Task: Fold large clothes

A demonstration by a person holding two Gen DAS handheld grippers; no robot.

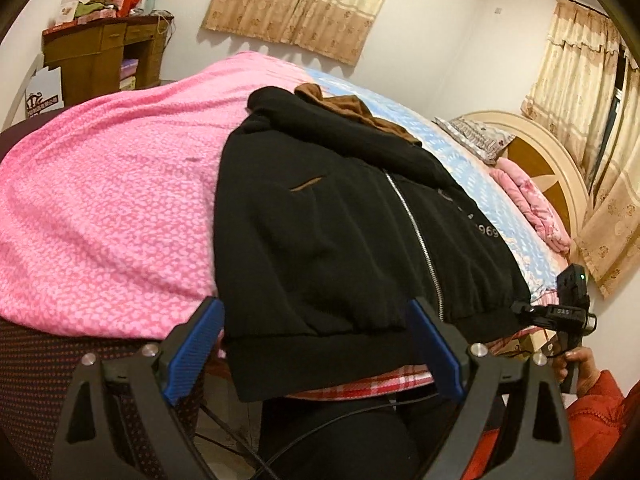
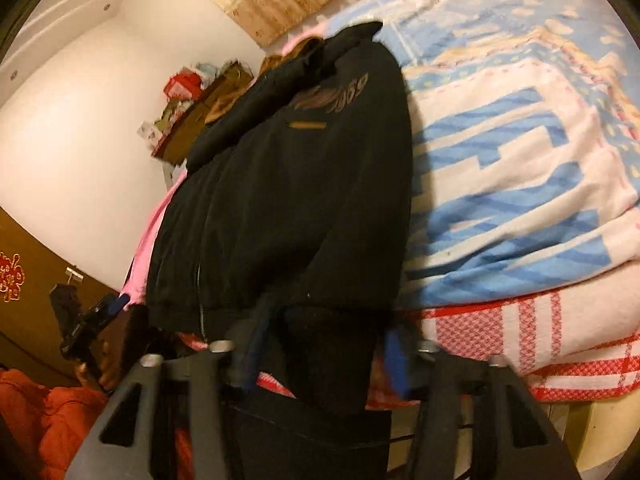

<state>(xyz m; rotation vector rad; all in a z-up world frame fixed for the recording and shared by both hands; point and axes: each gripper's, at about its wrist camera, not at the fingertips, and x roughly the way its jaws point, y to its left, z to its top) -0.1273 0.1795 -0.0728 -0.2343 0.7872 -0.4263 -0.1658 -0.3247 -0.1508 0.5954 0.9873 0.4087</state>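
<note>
Left gripper (image 1: 316, 344) wide open at hem; right gripper (image 2: 320, 344) open; black jacket (image 1: 340, 220) zipped, flat.

Matt black fleece jacket (image 1: 340, 240) with metal zip; soft pink patterned blanket (image 1: 104, 220)

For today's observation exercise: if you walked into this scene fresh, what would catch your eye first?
First, the black jacket, zipped and lying flat across the bed, its hem hanging over the near edge. Then the pink blanket to its left and the blue patterned blanket to its right. Both claws are open at the hem: left claw, right claw.
</note>
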